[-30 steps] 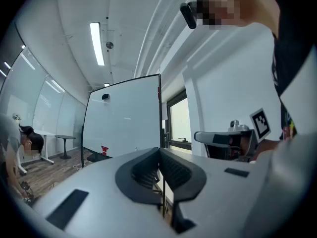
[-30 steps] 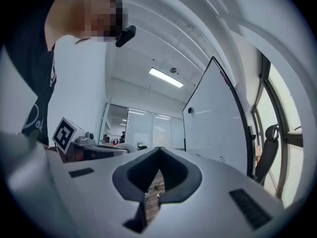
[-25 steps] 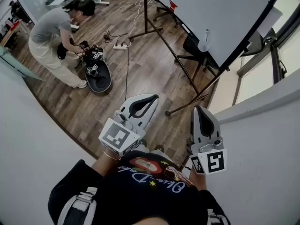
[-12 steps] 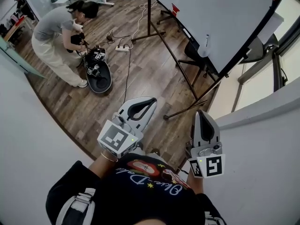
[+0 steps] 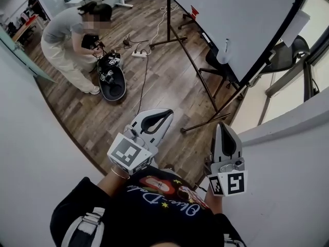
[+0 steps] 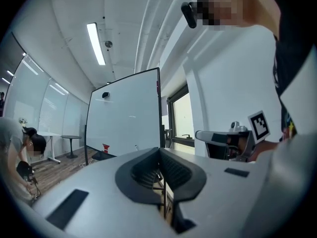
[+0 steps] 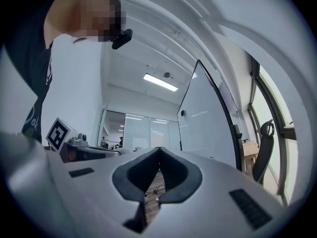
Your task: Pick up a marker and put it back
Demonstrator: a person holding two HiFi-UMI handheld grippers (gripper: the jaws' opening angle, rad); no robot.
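Observation:
A whiteboard [image 5: 241,14] on a black stand fills the top right of the head view. On its lower ledge sits a small white object [image 5: 224,49] that may be a marker; it is too small to tell. A red item [image 5: 194,10] sits further along that ledge. My left gripper [image 5: 165,113] is held at chest height over the wood floor, its jaws shut and empty. Beside it, my right gripper [image 5: 221,126] is also shut on nothing. Both are well short of the board. In the left gripper view the left gripper [image 6: 159,150] faces the whiteboard [image 6: 124,118]. The right gripper [image 7: 158,149] points past the whiteboard [image 7: 205,123].
A person [image 5: 64,40] crouches at the far left over a black case [image 5: 112,84] holding other grippers. A power strip [image 5: 139,54] and cables lie on the floor. A dark office chair [image 5: 289,50] stands behind the board. White walls [image 5: 288,153] close in on both sides.
The head view has drifted slightly, so the whiteboard and the crouching person sit a little further right. Both grippers stay shut and empty in nearly the same place.

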